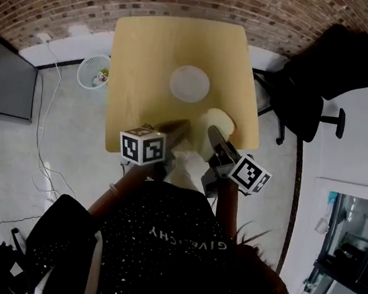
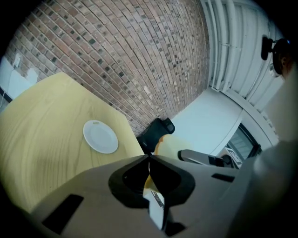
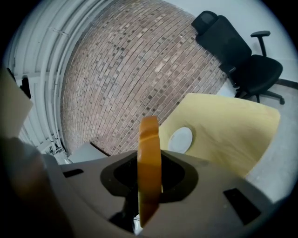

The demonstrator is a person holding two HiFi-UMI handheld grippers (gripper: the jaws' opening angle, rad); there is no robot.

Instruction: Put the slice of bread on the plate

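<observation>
At left, our left gripper [image 2: 149, 158] has its jaws clenched together, empty, over the yellow desk [image 1: 145, 58]. A white plate [image 1: 190, 84] lies mid-desk. At right, our right gripper [image 1: 214, 137] grasps the slice of bread [image 3: 150, 158] edge-on over the desk's near edge, apart from the plate.

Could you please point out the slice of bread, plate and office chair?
slice of bread [image 3: 150, 172]: right gripper view, crust edge.
plate [image 1: 190, 84]: head view, bare centre.
office chair [image 3: 221, 35]: right gripper view, backrest.
</observation>
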